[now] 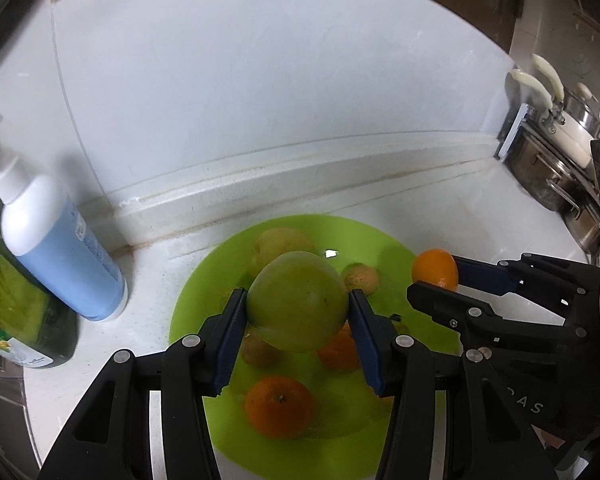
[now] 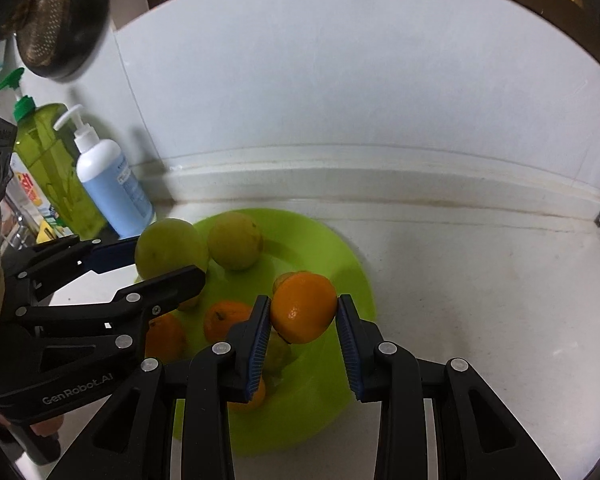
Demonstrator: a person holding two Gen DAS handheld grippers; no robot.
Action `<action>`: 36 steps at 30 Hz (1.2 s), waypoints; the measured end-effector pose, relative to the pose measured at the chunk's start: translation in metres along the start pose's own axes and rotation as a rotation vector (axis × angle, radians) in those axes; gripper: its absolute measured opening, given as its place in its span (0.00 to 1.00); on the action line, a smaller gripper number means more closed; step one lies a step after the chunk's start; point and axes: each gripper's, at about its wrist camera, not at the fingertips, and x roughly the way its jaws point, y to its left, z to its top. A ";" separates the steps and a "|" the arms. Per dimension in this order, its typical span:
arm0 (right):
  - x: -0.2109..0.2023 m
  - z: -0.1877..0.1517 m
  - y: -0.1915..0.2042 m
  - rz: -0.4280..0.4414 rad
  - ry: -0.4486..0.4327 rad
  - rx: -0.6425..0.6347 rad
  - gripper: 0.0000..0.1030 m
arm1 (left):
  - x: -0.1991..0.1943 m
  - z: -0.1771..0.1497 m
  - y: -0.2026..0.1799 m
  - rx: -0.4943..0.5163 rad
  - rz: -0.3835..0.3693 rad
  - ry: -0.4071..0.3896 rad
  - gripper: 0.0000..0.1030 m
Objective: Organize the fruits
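Left wrist view: both my fruits hang above the green plate [image 1: 204,280], ready to go down.

My left fingers [image 1: 296,312] clamp a smooth, round green fruit [image 1: 298,300] by its sides, directly over the plate's middle; my right fingers [image 2: 303,316], closed narrower, pinch a glossy orange [image 2: 304,308] nearer the plate's right rim. Both point steeply down at the plate, which lies on the white tabletop [image 2: 480,280] and is crowded: two oranges, another green fruit [image 2: 235,240] and small brownish ones. Round fruit rolls, and I see free space mainly toward the near edge.
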 end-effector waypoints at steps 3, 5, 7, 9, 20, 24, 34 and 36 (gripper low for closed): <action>0.008 0.001 -0.001 0.004 0.015 0.002 0.33 | 0.008 0.001 0.004 -0.008 -0.008 0.022 0.49; 0.012 0.001 0.000 0.002 0.020 0.000 0.33 | 0.011 0.001 0.005 -0.015 -0.008 0.028 0.49; 0.016 0.001 0.000 0.003 0.028 0.000 0.33 | 0.015 0.002 0.004 -0.020 -0.008 0.038 0.49; 0.020 0.001 0.001 0.005 0.037 0.001 0.33 | 0.017 0.001 0.004 -0.023 -0.008 0.049 0.49; 0.024 0.003 0.004 0.005 0.042 0.000 0.33 | 0.000 0.001 0.007 -0.035 0.015 0.012 0.51; 0.024 0.003 0.006 0.005 0.042 -0.002 0.33 | -0.010 -0.002 0.014 -0.045 0.069 -0.009 0.53; 0.016 0.002 0.009 -0.001 0.024 -0.014 0.42 | -0.021 -0.007 0.016 -0.057 0.121 -0.034 0.57; 0.011 0.001 0.009 -0.002 0.020 -0.008 0.42 | -0.026 -0.008 0.015 -0.058 0.125 -0.041 0.58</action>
